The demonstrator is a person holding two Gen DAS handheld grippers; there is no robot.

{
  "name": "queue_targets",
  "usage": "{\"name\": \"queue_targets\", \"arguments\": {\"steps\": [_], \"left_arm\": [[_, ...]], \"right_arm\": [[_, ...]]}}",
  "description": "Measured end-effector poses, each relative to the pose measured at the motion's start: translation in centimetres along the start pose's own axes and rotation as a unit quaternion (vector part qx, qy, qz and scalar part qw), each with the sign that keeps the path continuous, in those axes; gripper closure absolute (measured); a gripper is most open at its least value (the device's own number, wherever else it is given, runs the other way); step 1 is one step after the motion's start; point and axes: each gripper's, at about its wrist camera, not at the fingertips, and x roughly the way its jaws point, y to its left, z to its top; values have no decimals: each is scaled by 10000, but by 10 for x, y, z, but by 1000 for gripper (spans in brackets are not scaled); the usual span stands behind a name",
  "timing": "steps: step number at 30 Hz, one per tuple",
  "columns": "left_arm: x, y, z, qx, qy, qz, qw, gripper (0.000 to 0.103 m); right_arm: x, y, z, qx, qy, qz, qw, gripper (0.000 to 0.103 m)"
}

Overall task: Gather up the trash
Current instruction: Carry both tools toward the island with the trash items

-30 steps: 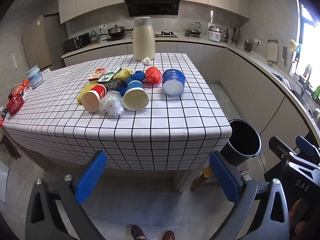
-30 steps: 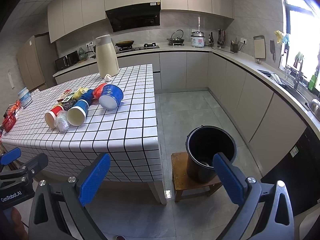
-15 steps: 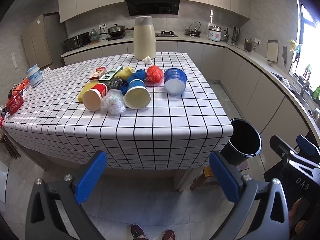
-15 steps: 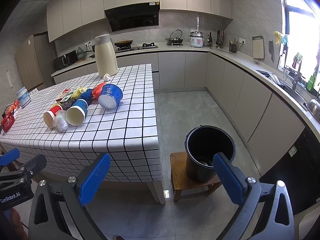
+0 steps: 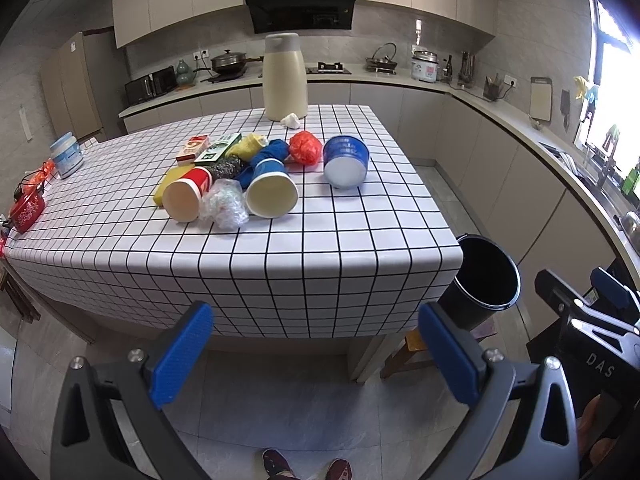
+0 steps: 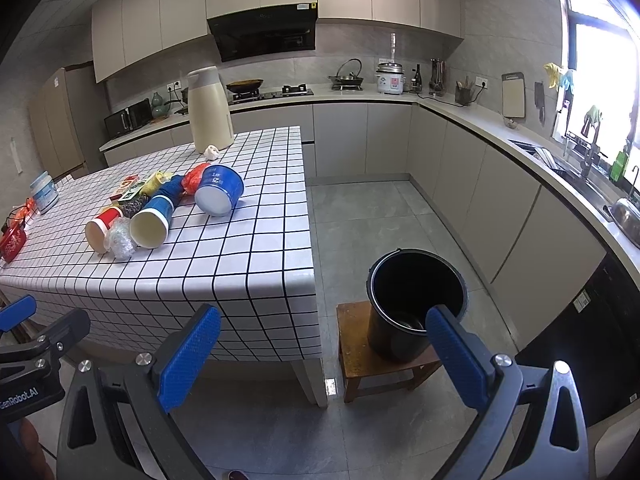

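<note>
Black-and-white checked cloth covers the table [image 5: 280, 264], and on it all the trash sits in one loose cluster toward the far half, none of it yet lifted. Nearest the front edge lie a red paper cup [image 5: 186, 197] on its side, a crumpled clear plastic wad [image 5: 224, 208] touching it, and a blue paper cup [image 5: 271, 192] tipped with its mouth toward the camera. Just to the right, a little apart, a blue tub [image 5: 345, 161] lies tilted. Behind these are an orange plastic bag [image 5: 306, 148], a blue cloth-like lump [image 5: 272, 152], yellow wrappers, a dark scrubby ball and two small cartons [image 5: 208, 148]. A crumpled white scrap [image 5: 290, 121] rests at the foot of the tall cream thermos [image 5: 285, 78], which looks like kitchenware and not rubbish.

The black bucket [image 6: 416, 300] stands on a low wooden stool [image 6: 384, 364] on the floor, just beside the table's right corner. Its inside is dark; something may lie at the bottom, but that cannot be told.

The left gripper [image 5: 316, 354] hangs short of the table edge, jaws spread wide and holding nothing. The right gripper [image 6: 320, 354] is likewise wide apart and empty, pointed between table corner and bucket.

By this evidence the collecting is at its very start: every visible piece remains to be carried to the bucket.
</note>
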Motion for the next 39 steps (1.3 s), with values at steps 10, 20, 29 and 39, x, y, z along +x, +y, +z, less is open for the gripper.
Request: {"name": "queue_targets", "arguments": {"steps": [10, 20, 29, 39], "left_arm": [[2, -13, -5, 139, 79, -155, 9998, 0], [2, -32, -12, 332, 154, -306, 9989, 0], [-1, -36, -16, 350, 155, -336, 9987, 0], [-3, -32, -14, 281, 73, -236, 9993, 0]], "right_arm": [[1, -8, -9, 53, 99, -203, 9997, 0], [-4, -27, -20, 218, 189, -396, 9988, 0], [-10, -34, -26, 281, 203, -480, 9982, 0], [-11, -28, -22, 247, 156, -394, 9988, 0]]}}
